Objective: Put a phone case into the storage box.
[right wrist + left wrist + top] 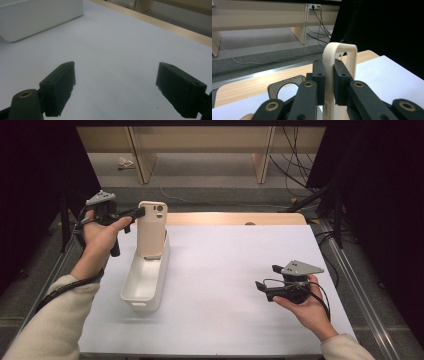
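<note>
- The left gripper [141, 212], matte black with brass-ringed pivots, is clamped on the upper edge of a beige, smooth, rounded-corner plastic phone case [152, 228]; in the left gripper view its pads pinch the case's thin rim [329, 75].
- The case stands upright, its lower end inside a long, narrow white plastic bin [145, 281] with rounded corners, at the bin's far end.
- The rest of the bin looks bare.
- The right gripper [266, 279], jaws spread wide with nothing between them, hovers well apart over the pale, matte table sheet [225, 270].
- A light wooden strip [235, 218] borders the sheet's far side.
</note>
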